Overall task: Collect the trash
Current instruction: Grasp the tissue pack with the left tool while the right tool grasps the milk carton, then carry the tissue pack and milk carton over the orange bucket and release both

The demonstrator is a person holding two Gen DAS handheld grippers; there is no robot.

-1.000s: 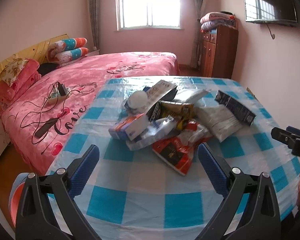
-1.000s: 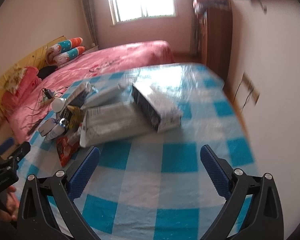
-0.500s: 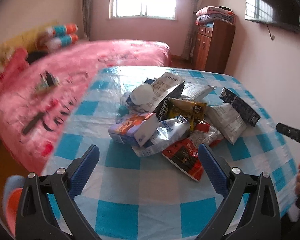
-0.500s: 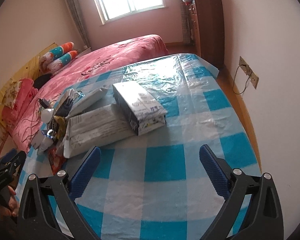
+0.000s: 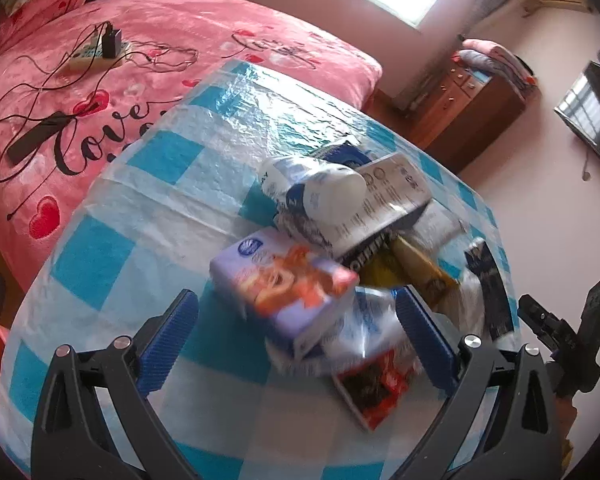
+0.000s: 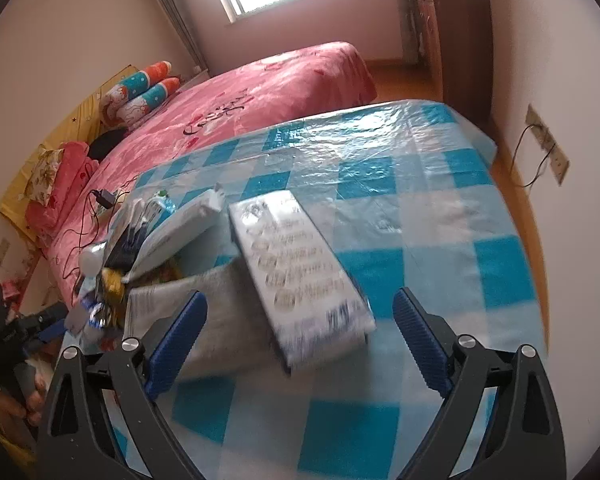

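Observation:
A pile of empty wrappers and boxes lies on a table with a blue-and-white checked cloth [image 5: 112, 248]. My left gripper [image 5: 298, 344] is open, just above a purple snack box [image 5: 284, 284] at the near side of the pile, beside a silvery bag [image 5: 360, 332] and a red-and-black packet [image 5: 374, 392]. My right gripper [image 6: 300, 340] is open, close over a white flat package [image 6: 300, 276] and a grey bag [image 6: 216, 316] at the pile's other side. Both grippers are empty.
A pink bed [image 5: 120, 40] with cables and a power strip [image 5: 92, 52] stands along the table's left side. A wooden dresser [image 5: 472, 108] and a wall TV [image 5: 592, 108] are at the far right. A wall socket with a cord [image 6: 548, 148] is near the table's right edge.
Both grippers have moved forward and down toward the pile. The left view has tilted and now looks down on the snack box; the right gripper has closed in on the white package.

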